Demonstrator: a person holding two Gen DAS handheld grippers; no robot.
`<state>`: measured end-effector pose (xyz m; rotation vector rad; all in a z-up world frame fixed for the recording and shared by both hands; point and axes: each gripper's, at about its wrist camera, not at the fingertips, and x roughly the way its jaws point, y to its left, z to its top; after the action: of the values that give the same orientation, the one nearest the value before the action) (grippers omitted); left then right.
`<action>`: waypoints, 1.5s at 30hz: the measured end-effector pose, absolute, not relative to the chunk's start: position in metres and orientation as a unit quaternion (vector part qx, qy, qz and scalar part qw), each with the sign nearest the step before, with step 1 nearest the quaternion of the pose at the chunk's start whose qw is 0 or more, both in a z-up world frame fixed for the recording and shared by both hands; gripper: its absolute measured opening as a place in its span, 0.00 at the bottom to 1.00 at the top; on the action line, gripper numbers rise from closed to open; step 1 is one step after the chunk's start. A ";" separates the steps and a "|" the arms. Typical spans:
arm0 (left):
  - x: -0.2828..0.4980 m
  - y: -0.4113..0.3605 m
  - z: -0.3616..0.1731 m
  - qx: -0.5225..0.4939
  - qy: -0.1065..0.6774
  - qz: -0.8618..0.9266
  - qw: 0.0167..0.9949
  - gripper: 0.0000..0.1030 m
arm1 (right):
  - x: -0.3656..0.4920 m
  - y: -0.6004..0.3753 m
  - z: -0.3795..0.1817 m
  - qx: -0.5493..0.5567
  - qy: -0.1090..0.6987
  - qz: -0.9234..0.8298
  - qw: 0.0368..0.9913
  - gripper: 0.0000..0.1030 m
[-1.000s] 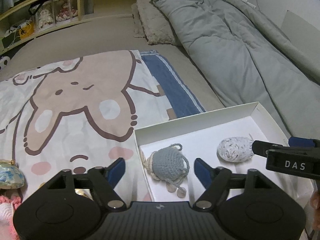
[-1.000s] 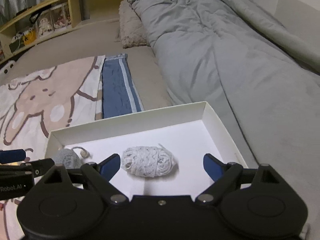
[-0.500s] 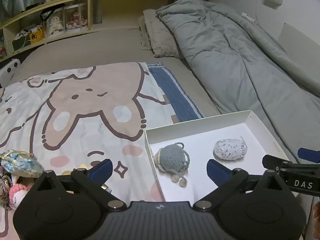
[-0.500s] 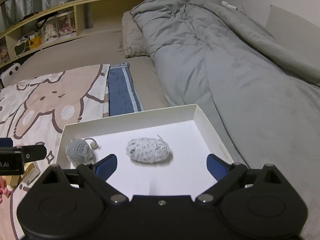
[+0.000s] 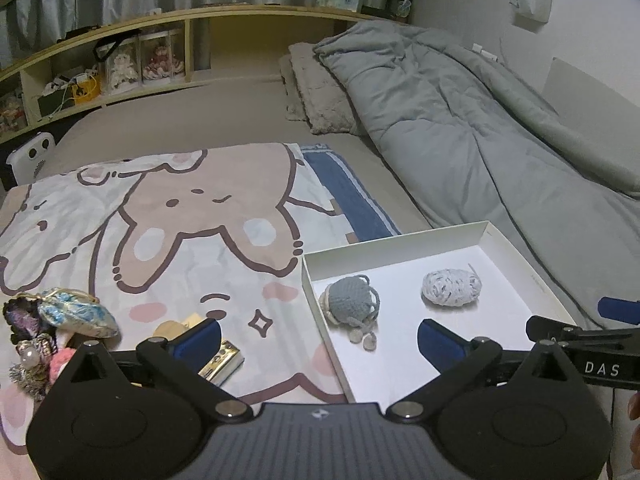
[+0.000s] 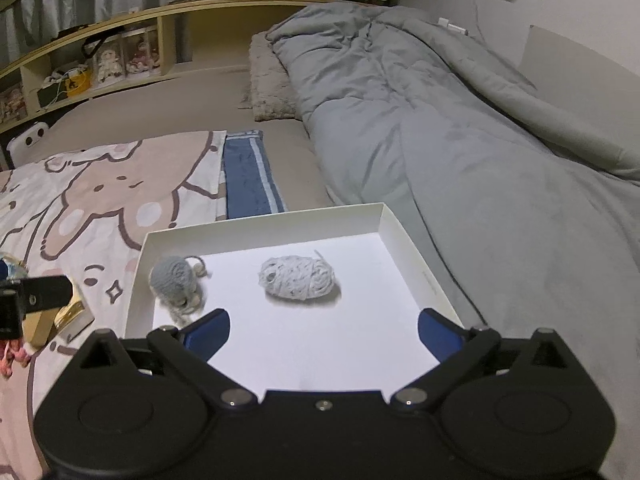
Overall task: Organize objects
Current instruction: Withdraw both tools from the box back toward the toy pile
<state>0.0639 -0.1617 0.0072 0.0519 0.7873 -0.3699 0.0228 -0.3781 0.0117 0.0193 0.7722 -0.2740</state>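
Left tongs (image 5: 318, 338): jaws wide, just been opening, nothing between them.
Right tongs (image 6: 324, 330): likewise.
White box (image 5: 396, 240): on bed, holds grey crochet piece (image 5: 350, 300) and pale yarn ball (image 6: 298, 278), apart.

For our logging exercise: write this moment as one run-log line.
left tongs: open, just widened, empty | right tongs: open, just widened, empty | white box: holds grey crochet pouch, pale yarn ball
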 end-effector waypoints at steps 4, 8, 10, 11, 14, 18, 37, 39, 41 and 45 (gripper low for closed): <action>0.054 -0.154 0.009 0.028 0.378 -0.179 0.908 1.00 | 0.011 -0.373 0.016 0.021 0.369 -0.127 0.920 0.99; 0.046 -0.144 0.010 0.026 0.376 -0.179 0.909 1.00 | 0.002 -0.365 0.022 0.019 0.355 -0.126 0.926 0.99; 0.043 -0.140 0.011 0.024 0.376 -0.178 0.909 1.00 | -0.001 -0.361 0.025 0.021 0.351 -0.125 0.928 0.99; 0.041 -0.138 0.012 0.024 0.375 -0.176 0.910 1.00 | -0.002 -0.360 0.026 0.023 0.349 -0.125 0.928 0.99; 0.037 -0.132 0.014 0.026 0.370 -0.171 0.913 1.00 | -0.005 -0.357 0.027 0.027 0.346 -0.126 0.929 1.00; 0.033 -0.121 0.016 0.024 0.366 -0.161 0.916 1.00 | -0.006 -0.351 0.027 0.024 0.343 -0.131 0.930 1.00; 0.045 -0.057 0.022 0.010 0.365 -0.105 0.925 1.00 | 0.020 -0.312 0.024 0.045 0.343 -0.071 0.936 1.00; 0.047 -0.048 0.022 0.006 0.365 -0.097 0.926 1.00 | 0.024 -0.304 0.023 0.044 0.341 -0.065 0.937 1.00; 0.049 -0.038 0.023 0.003 0.363 -0.084 0.928 1.00 | 0.029 -0.298 0.021 0.052 0.343 -0.051 0.936 1.00; 0.052 -0.020 0.025 -0.002 0.358 -0.064 0.932 1.00 | 0.040 -0.287 0.016 0.082 0.350 -0.021 0.933 1.00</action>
<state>0.0524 -0.0201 0.0252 -0.0040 0.7323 -0.1311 0.0396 -0.2871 0.0164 0.1668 0.7157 -0.0421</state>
